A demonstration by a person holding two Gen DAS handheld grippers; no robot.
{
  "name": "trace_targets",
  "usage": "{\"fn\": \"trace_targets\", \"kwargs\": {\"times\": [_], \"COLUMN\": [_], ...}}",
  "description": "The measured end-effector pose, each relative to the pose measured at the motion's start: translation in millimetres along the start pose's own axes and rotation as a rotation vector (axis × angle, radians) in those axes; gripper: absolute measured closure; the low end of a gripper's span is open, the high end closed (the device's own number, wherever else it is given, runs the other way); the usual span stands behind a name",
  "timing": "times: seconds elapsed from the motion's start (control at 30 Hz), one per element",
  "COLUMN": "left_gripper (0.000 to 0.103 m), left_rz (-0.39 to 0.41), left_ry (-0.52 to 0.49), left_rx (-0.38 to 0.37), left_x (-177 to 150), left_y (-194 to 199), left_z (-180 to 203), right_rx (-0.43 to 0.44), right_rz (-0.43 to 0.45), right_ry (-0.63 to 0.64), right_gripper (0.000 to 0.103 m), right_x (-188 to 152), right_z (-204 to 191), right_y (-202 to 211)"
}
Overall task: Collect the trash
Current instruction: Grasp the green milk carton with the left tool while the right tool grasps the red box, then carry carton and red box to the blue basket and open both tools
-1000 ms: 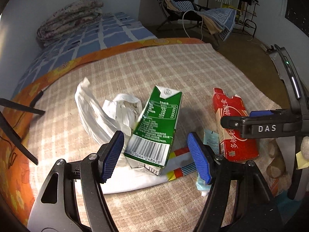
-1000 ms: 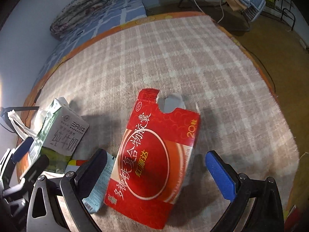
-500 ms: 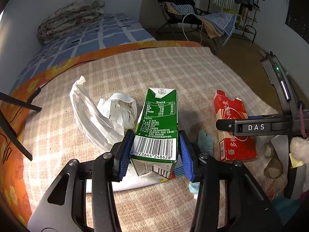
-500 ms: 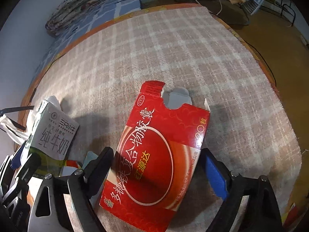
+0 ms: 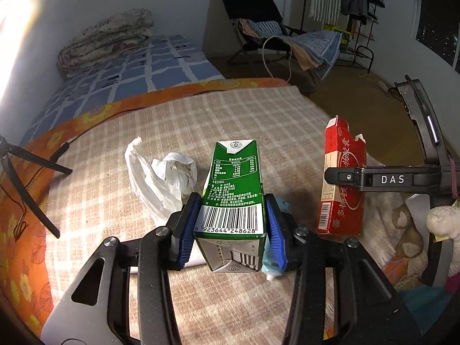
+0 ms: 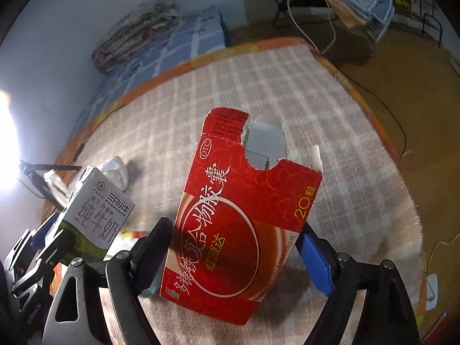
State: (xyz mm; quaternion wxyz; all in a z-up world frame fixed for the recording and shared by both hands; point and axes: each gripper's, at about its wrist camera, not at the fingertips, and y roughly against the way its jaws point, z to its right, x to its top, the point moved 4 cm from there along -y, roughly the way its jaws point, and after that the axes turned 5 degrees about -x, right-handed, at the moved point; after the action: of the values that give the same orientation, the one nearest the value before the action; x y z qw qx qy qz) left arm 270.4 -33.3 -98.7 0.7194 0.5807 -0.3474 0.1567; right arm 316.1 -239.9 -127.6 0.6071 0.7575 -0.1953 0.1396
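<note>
My left gripper is shut on a green milk carton and holds it above the checked blanket. My right gripper is shut on a flat red medicine box and holds it lifted and tilted; the box also shows in the left wrist view. The milk carton shows at the left of the right wrist view. A crumpled white plastic bag lies on the blanket left of the carton. A pale blue tube lies under the left gripper.
A folded quilt lies on the blue checked bed at the back. A chair with clothes stands behind the blanket. A black tripod stands at the left. Soft toys lie at the right edge.
Both grippers closed from open: the left on the milk carton, the right on the red box. Both items have risen off the blanket.
</note>
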Motion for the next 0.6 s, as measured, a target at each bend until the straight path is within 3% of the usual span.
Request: {"fn": "trace_targets", "kwargs": {"times": [0.6], "left_gripper": [0.059], "left_rz": [0.058], "left_ry": [0.035], "left_rx": [0.014], "left_x": [-37.7], "left_y": [107.2], "left_z": [6.2], "right_rx": [0.098], "right_rz": [0.120], "right_ry": [0.170], "right_gripper": [0.017], "right_x": [-54.7], "right_z": [-43.1], "right_y": [91.8]}}
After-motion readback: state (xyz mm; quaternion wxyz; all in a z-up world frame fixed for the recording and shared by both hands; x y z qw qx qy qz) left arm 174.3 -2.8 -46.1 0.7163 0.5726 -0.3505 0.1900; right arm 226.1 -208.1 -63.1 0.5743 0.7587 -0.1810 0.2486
